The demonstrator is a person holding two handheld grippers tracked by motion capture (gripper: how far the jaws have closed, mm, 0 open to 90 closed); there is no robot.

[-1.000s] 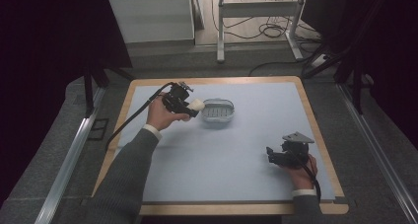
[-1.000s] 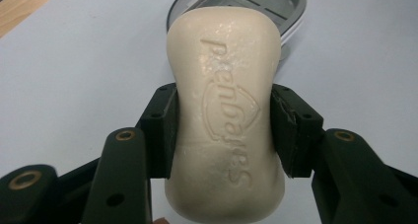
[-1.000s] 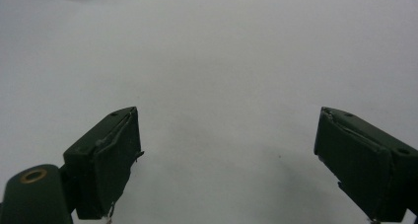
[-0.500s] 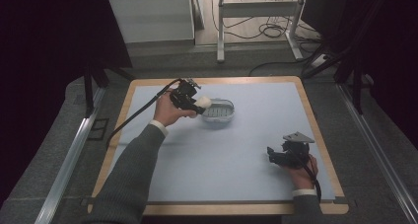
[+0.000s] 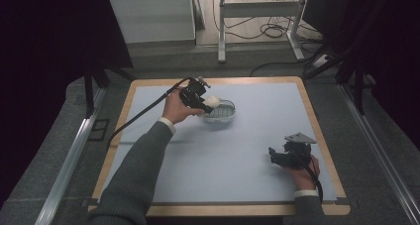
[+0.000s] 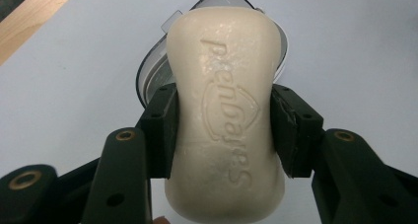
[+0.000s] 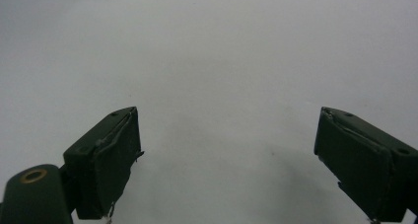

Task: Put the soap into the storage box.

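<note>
Soap bar clenched across its waist by left gripper, carried over near-left rim of clear soap dish at far centre of mat. Judgement: centre bar over dish, lower flat, then release. Left forearm reaches far, wrist level. Right gripper rests near right, jaws spread, nothing between.
</note>
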